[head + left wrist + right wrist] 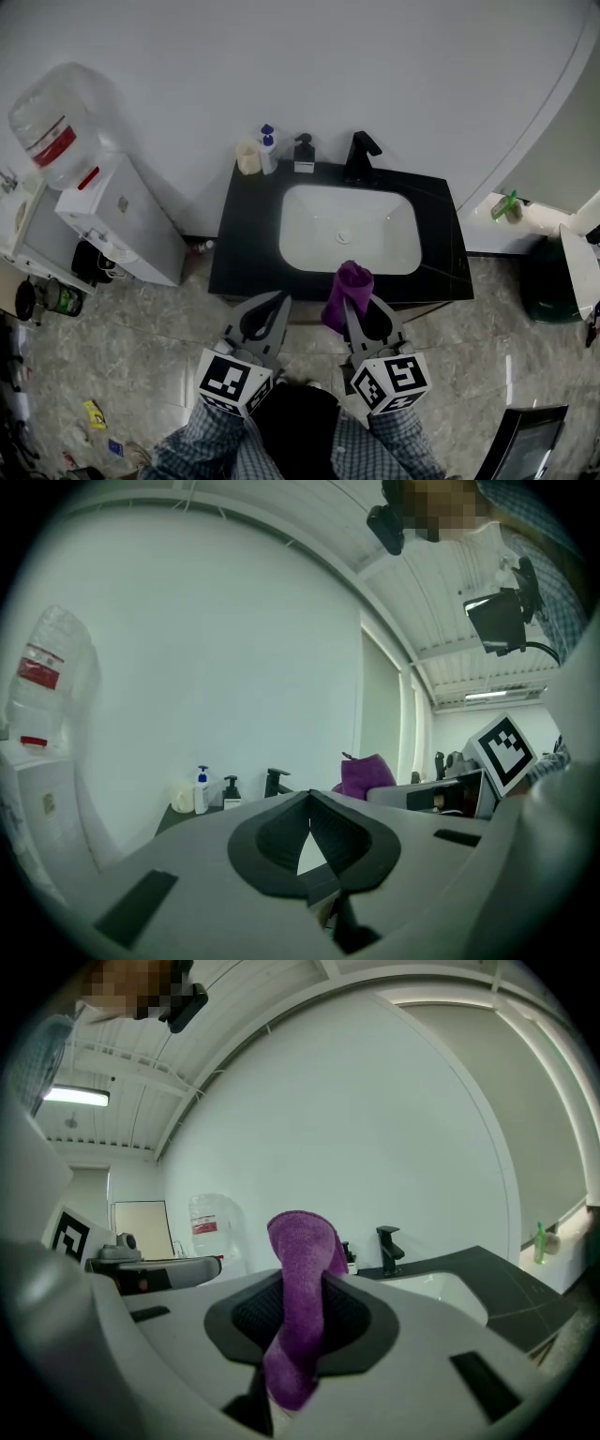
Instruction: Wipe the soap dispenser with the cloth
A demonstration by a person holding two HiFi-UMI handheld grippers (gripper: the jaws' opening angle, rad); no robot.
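A black soap dispenser [304, 155] [231, 792] stands at the back of the black counter [246, 251], left of the black faucet [359, 155] [388, 1251]. A white bottle with a blue pump [267, 148] [201, 791] and a pale cup [247, 157] stand beside it. My right gripper [354, 309] [298, 1279] is shut on a purple cloth [349, 291] [302, 1288], which sticks up past the fingertips, near the counter's front edge. My left gripper [280, 300] [309, 797] hangs beside it, shut on nothing. Both are well short of the dispenser.
A white basin [345, 230] fills the middle of the counter. A water cooler with its bottle [58, 122] [208, 1232] stands left of the vanity. A dark bin [548, 281] and a green bottle [507, 206] are at the right. Small litter lies on the tiled floor [141, 366].
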